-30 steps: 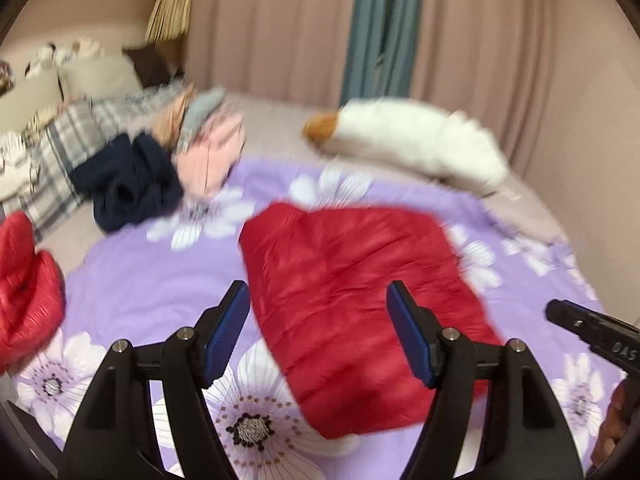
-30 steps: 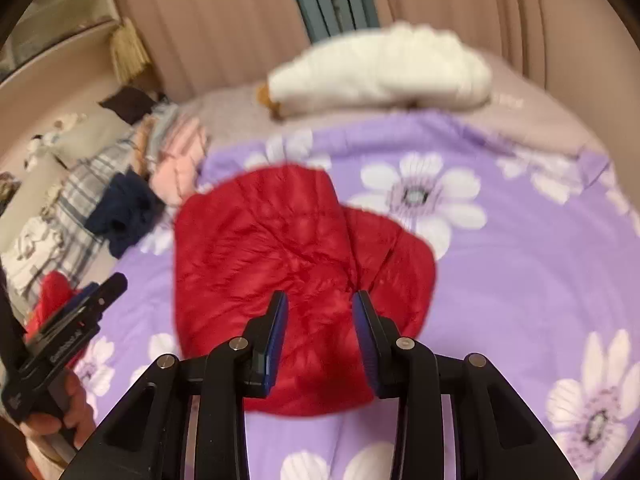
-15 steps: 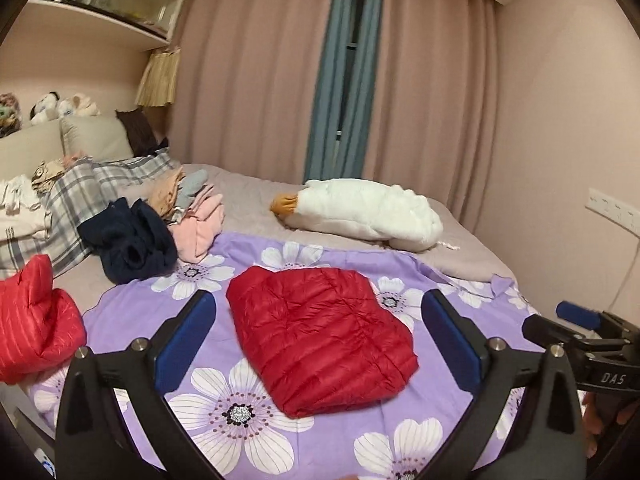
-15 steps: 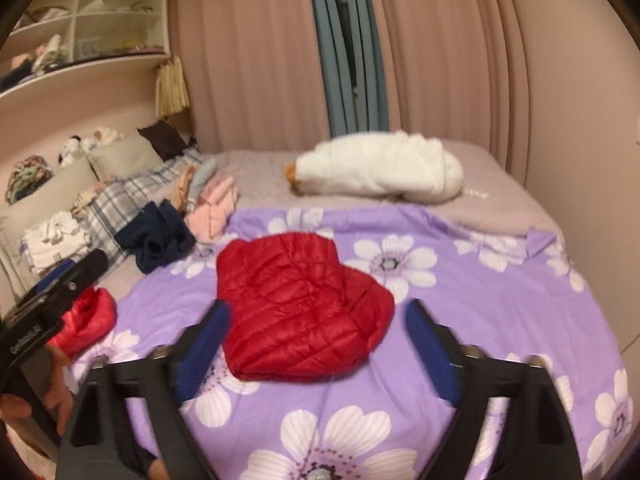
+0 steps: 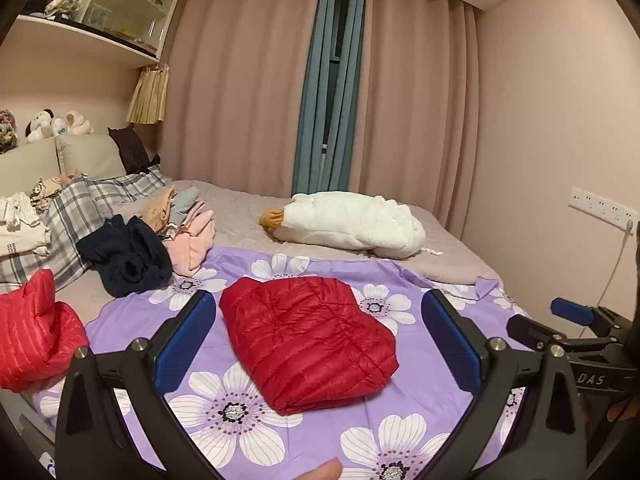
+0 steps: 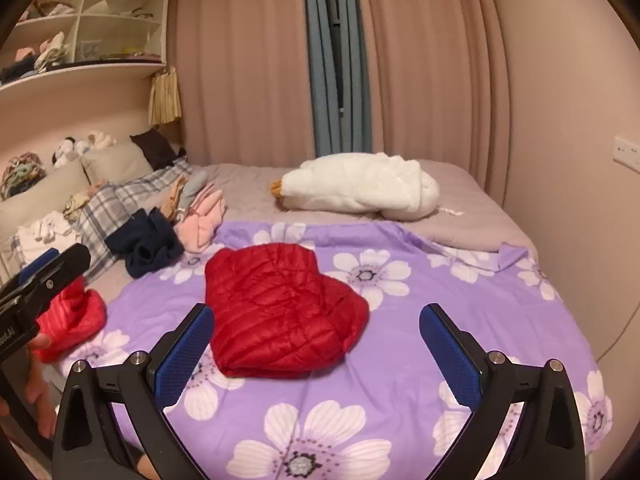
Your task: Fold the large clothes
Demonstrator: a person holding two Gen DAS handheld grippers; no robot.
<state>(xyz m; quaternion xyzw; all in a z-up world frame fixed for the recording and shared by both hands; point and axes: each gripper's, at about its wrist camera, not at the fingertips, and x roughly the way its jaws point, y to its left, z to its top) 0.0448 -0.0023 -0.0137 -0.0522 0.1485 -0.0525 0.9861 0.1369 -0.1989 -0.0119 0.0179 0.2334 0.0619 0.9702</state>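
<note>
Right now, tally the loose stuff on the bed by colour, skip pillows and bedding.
Red: 2, folded jacket and crumpled jacket
Navy: 1, garment
Pink: 1, garment
White: 1, goose plush
Total: 5

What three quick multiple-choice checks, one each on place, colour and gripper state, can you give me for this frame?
1. The folded red jacket lies on: A the purple flowered sheet; B the plaid blanket; C the shelf.
2. The plush goose body is: A navy; B white; C pink.
3. The left gripper and right gripper are: A both shut on cloth; B one open, one shut; C both open, holding nothing.

Answers: 1 A, the sheet shows all around the jacket. 2 B, white with an orange bill. 3 C, both pairs of blue pads stand wide apart.
</note>
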